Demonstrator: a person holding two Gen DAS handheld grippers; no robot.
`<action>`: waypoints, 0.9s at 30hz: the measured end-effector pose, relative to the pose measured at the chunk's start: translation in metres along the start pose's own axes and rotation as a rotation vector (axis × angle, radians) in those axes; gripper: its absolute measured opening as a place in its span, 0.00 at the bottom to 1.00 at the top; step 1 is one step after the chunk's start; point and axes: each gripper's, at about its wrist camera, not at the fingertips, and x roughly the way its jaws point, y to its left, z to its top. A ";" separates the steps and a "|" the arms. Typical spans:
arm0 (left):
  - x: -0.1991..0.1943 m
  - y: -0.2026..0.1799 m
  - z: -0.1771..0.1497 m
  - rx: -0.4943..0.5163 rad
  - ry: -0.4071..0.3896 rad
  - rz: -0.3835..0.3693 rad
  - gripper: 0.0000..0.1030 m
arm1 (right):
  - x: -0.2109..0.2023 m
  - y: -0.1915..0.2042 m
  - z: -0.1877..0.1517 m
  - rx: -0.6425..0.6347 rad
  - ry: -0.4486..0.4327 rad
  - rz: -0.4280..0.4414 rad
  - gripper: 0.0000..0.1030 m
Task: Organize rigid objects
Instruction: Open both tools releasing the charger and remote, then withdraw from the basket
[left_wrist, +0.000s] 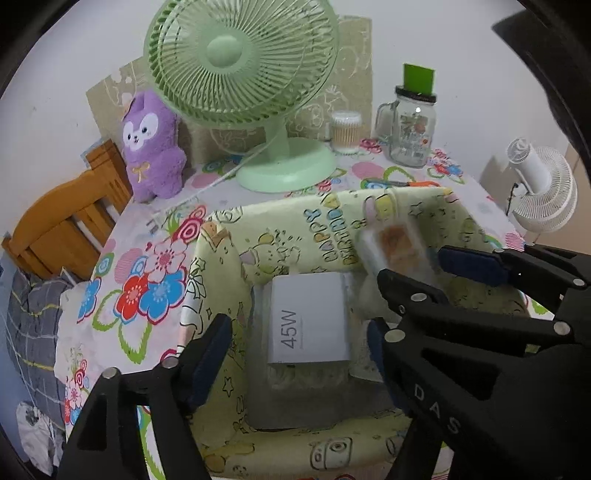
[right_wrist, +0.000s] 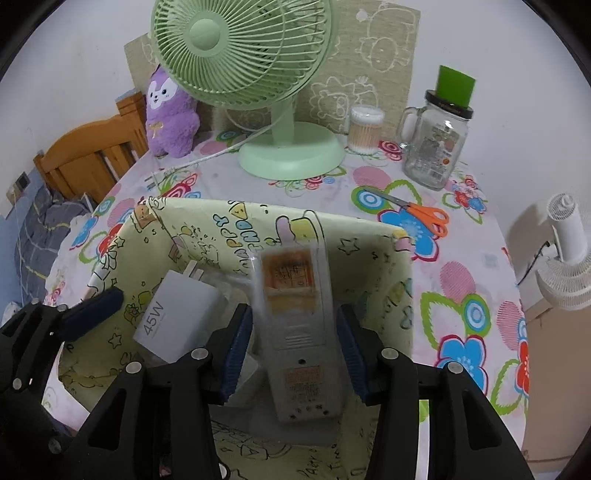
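A table covered with a white cloth printed in bright flowers (right_wrist: 461, 288) stands against a pale wall, with an orange-brown wooden bed frame (right_wrist: 88, 155) and grey checked bedding at its left. At the back of the table sit a mint-green desk fan (right_wrist: 258, 74), a purple plush toy (right_wrist: 170, 114), a clear tub of cotton swabs (right_wrist: 365, 127) and a glass handled jar with a green cup on its lid (right_wrist: 436, 144); orange-handled scissors (right_wrist: 421, 212) lie nearby. A white fan (right_wrist: 565, 266) stands off the table's right side.

A pale yellow cartoon-printed fabric bin (right_wrist: 369, 236) holds a white 45W charger block (left_wrist: 310, 321). The left gripper (left_wrist: 291, 354) is spread apart around the charger, not touching it. The right gripper (right_wrist: 295, 354) flanks a blurred grey remote control (right_wrist: 295, 325) inside the bin; whether its pads press on it cannot be told.
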 end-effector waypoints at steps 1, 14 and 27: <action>-0.002 0.000 -0.001 0.001 -0.002 -0.003 0.82 | -0.002 0.000 -0.001 0.002 0.003 0.000 0.53; -0.040 -0.010 -0.016 0.023 -0.046 -0.002 0.86 | -0.044 0.003 -0.023 0.020 -0.027 0.015 0.79; -0.070 -0.019 -0.029 0.038 -0.082 -0.005 0.90 | -0.078 0.000 -0.044 0.049 -0.049 -0.004 0.84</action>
